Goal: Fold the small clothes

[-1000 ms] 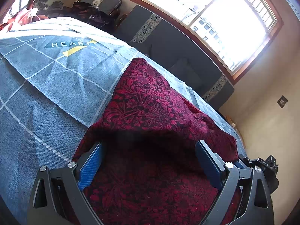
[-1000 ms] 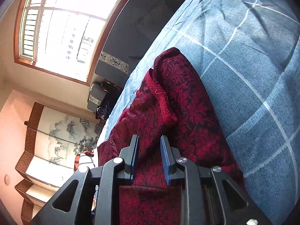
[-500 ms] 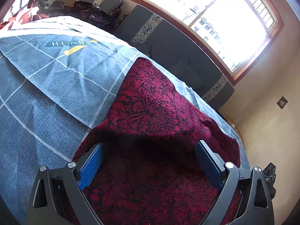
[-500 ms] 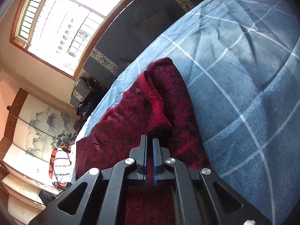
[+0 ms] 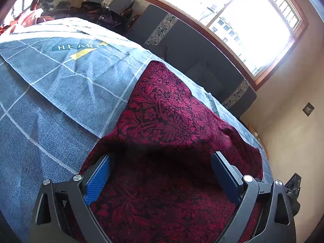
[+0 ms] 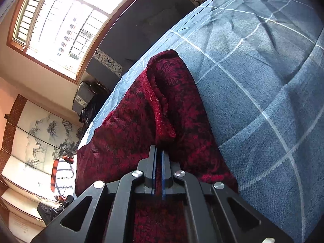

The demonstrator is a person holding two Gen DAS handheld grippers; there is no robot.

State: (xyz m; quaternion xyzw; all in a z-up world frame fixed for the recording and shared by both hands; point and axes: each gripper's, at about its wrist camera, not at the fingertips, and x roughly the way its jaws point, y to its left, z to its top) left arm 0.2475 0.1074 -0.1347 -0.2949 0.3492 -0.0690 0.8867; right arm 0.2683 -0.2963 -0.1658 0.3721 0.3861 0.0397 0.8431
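A dark red floral garment [image 5: 162, 117] lies on the blue checked bedcover [image 5: 50, 93]. My left gripper [image 5: 161, 162] is open, its blue pads wide apart just above the near part of the garment, with cloth between and under them. In the right wrist view the garment [image 6: 178, 109] is partly folded, a hemmed flap lying along its middle. My right gripper [image 6: 159, 151] is shut on the near end of that flap, with cloth pinched between the pads.
A dark bench [image 5: 192, 46] with patterned cushions runs under the bright window beyond the bed. A painted folding screen [image 6: 40, 133] and a striped cloth [image 6: 60, 174] stand past the bed's other side. The bedcover [image 6: 263, 81] stretches right of the garment.
My right gripper has closed from a narrow gap to shut on the flap's edge and has lifted it slightly. The left gripper has stayed open and hardly moved.
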